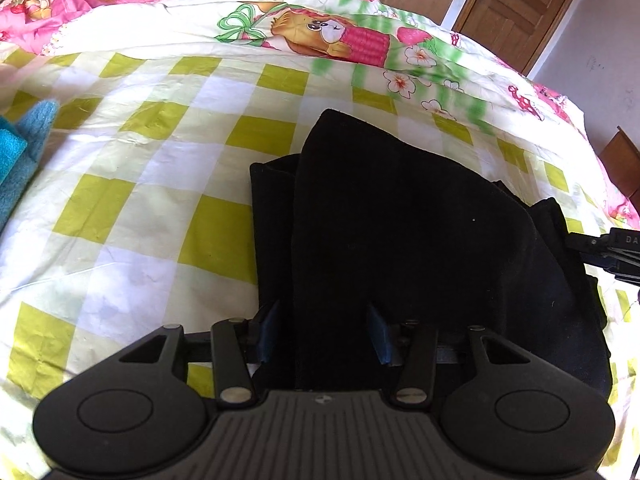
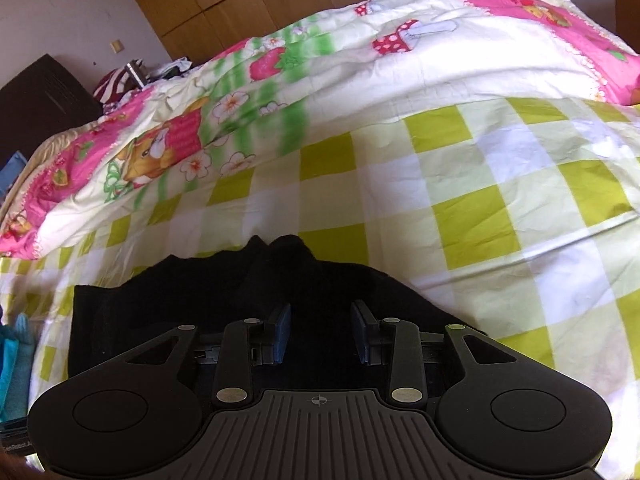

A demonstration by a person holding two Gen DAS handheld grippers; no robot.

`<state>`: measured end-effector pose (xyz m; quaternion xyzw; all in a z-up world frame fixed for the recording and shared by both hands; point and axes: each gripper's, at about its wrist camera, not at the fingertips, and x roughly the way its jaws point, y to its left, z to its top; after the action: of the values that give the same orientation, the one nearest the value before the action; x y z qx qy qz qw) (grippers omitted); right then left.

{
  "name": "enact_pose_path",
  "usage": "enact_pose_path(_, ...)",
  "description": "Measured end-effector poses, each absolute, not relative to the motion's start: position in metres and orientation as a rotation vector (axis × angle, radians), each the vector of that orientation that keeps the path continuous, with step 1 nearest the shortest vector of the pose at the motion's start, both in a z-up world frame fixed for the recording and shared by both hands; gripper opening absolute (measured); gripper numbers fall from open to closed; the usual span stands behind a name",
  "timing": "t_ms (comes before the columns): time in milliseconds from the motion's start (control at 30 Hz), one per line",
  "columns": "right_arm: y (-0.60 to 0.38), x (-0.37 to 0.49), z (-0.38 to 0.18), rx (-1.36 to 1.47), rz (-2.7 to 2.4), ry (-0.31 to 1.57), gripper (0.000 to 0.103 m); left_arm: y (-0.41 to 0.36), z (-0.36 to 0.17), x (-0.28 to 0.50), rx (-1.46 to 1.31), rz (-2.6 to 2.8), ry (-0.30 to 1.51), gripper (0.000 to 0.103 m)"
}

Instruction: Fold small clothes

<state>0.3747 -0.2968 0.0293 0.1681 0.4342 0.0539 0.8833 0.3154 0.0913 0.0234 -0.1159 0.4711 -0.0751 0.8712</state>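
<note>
Black garment (image 1: 420,232) on checked bedsheet (image 1: 140,200), teal cloth (image 1: 24,152) nearby

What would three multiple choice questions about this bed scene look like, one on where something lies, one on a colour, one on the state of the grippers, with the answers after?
1. Where does the black cloth garment lie?
A. on the checked part of the bedspread
B. on the floor
C. on a wooden chair

2. What colour are the darker checks of the checked cotton bedspread?
A. dark blue
B. yellow-green
C. grey

3. How do the fingers of the left gripper and the right gripper stand?
A. both pressed fully together
B. both apart, with black cloth between them
C. both pointing at the ceiling

Answers: 1 A, checks show on all sides of the garment. 2 B, yellow-green squares alternate with white. 3 B, each wrist view shows a gap between the blue pads, filled by dark fabric; whether they pinch it is unclear.
</note>
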Motion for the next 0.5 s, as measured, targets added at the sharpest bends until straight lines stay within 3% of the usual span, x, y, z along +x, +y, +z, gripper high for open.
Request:
enact_pose_path(133,-0.281,0.383,0.024,0.28,0.139,0.905,0.036,0.092,0.023,0.315,-0.247,-0.152,0.984,0.061)
enact_pose_path(200,-0.281,0.381,0.028,0.24,0.096,0.899,0.006,0.089,0.024,0.315,-0.229,-0.152,0.983,0.061)
enact_pose_path(400,-0.333,0.375,0.019,0.475,-0.037,0.927,0.007,0.083,0.024,0.313,-0.184,-0.15,0.963,0.062)
enact_pose_path(467,-0.327,0.374,0.014,0.448,-0.041,0.955,0.018,0.081,0.019,0.314,-0.163,-0.146,0.963,0.063)
enact_pose_path(500,-0.324,0.371,0.019,0.426,-0.047,0.934,0.017,0.08,0.019,0.314,-0.152,-0.141,0.962,0.066)
